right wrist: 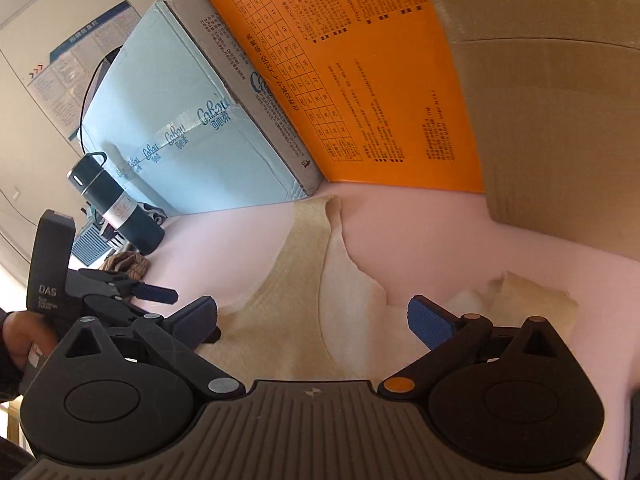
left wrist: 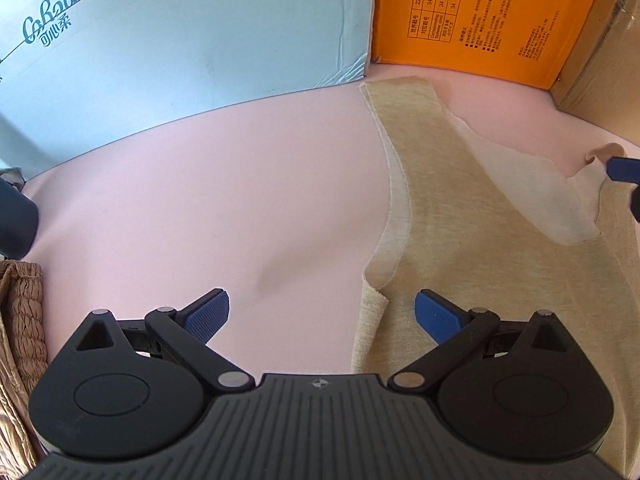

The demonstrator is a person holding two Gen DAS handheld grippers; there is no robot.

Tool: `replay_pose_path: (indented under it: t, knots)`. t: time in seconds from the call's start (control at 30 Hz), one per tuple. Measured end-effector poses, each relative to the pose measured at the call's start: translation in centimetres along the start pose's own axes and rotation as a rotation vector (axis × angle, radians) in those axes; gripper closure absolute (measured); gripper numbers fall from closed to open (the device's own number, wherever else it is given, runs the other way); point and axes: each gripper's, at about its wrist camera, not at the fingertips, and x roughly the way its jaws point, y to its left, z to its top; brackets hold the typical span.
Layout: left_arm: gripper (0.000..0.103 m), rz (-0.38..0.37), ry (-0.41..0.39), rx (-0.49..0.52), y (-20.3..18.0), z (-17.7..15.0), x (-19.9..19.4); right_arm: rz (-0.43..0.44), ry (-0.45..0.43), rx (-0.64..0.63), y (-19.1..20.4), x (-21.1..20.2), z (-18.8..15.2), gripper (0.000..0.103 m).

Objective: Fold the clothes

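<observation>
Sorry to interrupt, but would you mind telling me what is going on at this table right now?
A person is getting ready to fold a beige sleeveless top that lies spread on a pink surface. The left hand-held gripper is open over the top's left edge, near the armhole. The right hand-held gripper is open too, above the neckline. Neither has hold of the cloth. A light blue box and an orange box stand behind.

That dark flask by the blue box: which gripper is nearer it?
Left. The left gripper sits on the dark flask's side; the right gripper is over the vest.
</observation>
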Motion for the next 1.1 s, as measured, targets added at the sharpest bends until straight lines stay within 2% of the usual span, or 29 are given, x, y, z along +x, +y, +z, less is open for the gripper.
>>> replay_pose_path:
  t: [0.17, 0.33, 0.5, 0.63, 0.7, 0.77, 0.8, 0.93, 1.1]
  knots:
    - [0.003, -0.048, -0.054, 0.054, -2.5, 0.6, -1.0, -0.098, -0.022, 0.027, -1.5, -4.5, -2.9, 0.001]
    - [0.003, -0.100, -0.083, 0.175, -6.1, 0.9, -1.7, -0.131, -0.063, 0.101, -4.6, -4.1, -3.1, 0.000]
    - [0.003, -0.093, -0.101, 0.304, -10.6, 1.6, -0.9, -0.163, -0.104, 0.175, -7.8, -3.8, -3.2, 0.000]
    - [0.003, -0.105, -0.098, 0.337, -12.3, 2.1, 0.2, -0.094, -0.154, 0.171, -9.4, -2.4, -2.5, 0.000]
    - [0.003, -0.097, -0.087, 0.339, -12.7, 2.2, 0.6, 0.003, -0.142, 0.199, -10.0, -1.8, -1.9, 0.000]
    - [0.003, -0.094, -0.082, 0.332, -12.6, 2.1, 1.0, 0.134, -0.091, 0.242, -10.6, -1.1, -1.5, 0.000]
    - [0.002, -0.098, -0.078, 0.327, -12.5, 2.1, 1.1, 0.147, -0.088, 0.238, -10.5, -1.0, -1.5, 0.000]
    - [0.001, -0.123, -0.079, 0.290, -11.8, 2.1, 1.4, 0.175, -0.132, 0.218, -10.5, -1.0, -1.2, 0.000]
    - [0.001, -0.092, -0.157, 0.260, -10.3, 2.9, 0.8, 0.071, -0.361, 0.162, -10.1, -2.7, -0.2, 0.000]
